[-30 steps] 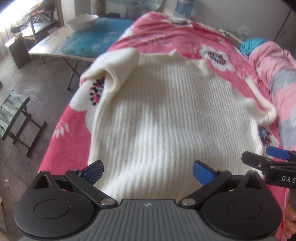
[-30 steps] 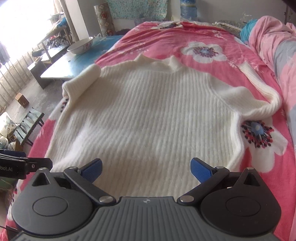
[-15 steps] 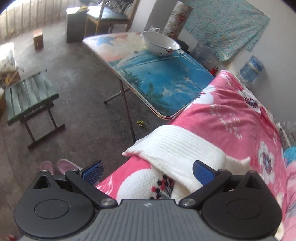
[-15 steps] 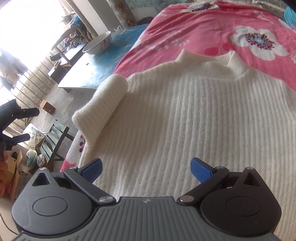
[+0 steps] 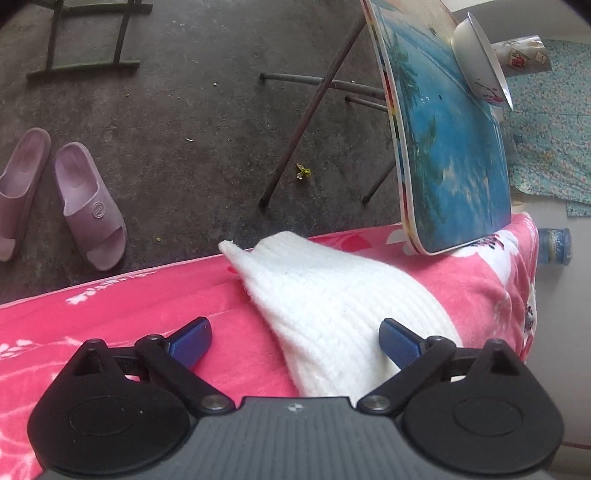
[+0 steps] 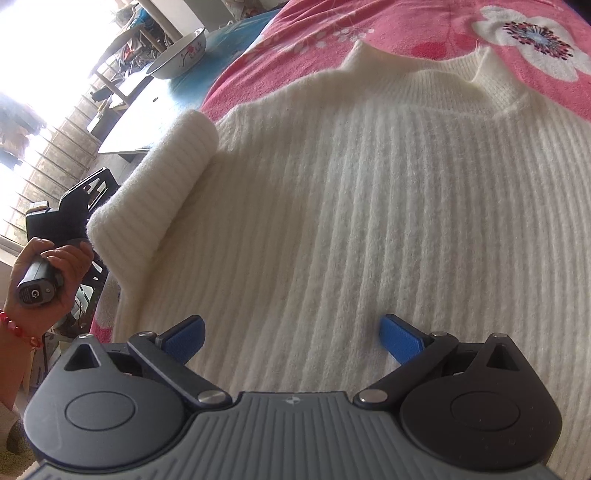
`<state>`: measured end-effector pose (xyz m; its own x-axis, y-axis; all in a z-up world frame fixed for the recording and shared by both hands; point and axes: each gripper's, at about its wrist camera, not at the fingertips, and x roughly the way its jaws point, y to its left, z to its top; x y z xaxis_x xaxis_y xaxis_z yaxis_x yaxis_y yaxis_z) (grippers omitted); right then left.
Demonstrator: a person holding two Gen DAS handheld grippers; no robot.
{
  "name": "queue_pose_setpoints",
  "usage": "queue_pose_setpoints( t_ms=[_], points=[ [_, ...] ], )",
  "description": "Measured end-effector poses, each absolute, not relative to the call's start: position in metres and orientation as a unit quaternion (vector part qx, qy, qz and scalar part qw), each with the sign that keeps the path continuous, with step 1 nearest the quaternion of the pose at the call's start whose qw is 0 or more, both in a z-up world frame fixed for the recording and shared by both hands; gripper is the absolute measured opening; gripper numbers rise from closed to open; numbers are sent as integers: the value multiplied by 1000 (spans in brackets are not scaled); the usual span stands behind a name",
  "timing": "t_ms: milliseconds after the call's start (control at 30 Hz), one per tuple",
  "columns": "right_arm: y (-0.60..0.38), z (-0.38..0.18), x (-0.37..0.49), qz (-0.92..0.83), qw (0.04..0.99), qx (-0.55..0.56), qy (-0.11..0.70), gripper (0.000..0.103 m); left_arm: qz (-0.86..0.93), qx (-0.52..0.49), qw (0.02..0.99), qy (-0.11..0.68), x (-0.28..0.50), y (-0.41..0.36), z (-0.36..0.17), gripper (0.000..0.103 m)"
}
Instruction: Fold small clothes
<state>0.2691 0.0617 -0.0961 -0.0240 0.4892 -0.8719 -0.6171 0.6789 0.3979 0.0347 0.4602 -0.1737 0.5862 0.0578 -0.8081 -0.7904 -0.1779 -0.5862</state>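
A cream ribbed knit sweater lies flat on a pink flowered blanket, collar at the far end. Its left sleeve is bent back near the bed's edge. In the left wrist view that sleeve lies on the blanket, cuff pointing at the floor. My left gripper is open just above the sleeve, which lies between its pads. It also shows in the right wrist view, held by a hand. My right gripper is open and empty above the sweater's body.
A folding table with a blue picture top stands against the bed, a white bowl on it. Pink slippers and a green stool are on the concrete floor. The bed edge drops off just beyond the sleeve.
My left gripper has swung left and down from the sweater's hem to the left sleeve at the bed's edge. My right gripper has moved forward and left over the sweater's body.
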Motion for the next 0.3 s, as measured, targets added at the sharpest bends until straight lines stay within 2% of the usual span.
queue_pose_setpoints(
  t_ms=[67, 133, 167, 200, 233, 300],
  points=[
    [62, -96, 272, 398, 695, -51, 596, 103, 357, -686, 578, 260, 42, 467, -180, 89],
    [62, -97, 275, 399, 694, -46, 597, 103, 353, -687, 581, 257, 49, 471, -181, 74],
    [61, -97, 276, 399, 693, -44, 599, 103, 357, -680, 583, 264, 53, 471, -181, 73],
    [60, -97, 276, 399, 693, -42, 599, 103, 363, -671, 588, 270, 58, 472, -180, 62],
    [60, -96, 277, 399, 692, -41, 600, 103, 369, -658, 596, 275, 62, 472, -179, 42],
    [59, -96, 277, 398, 693, -40, 599, 103, 384, -631, 611, 284, 68, 470, -173, 26]
  ],
)
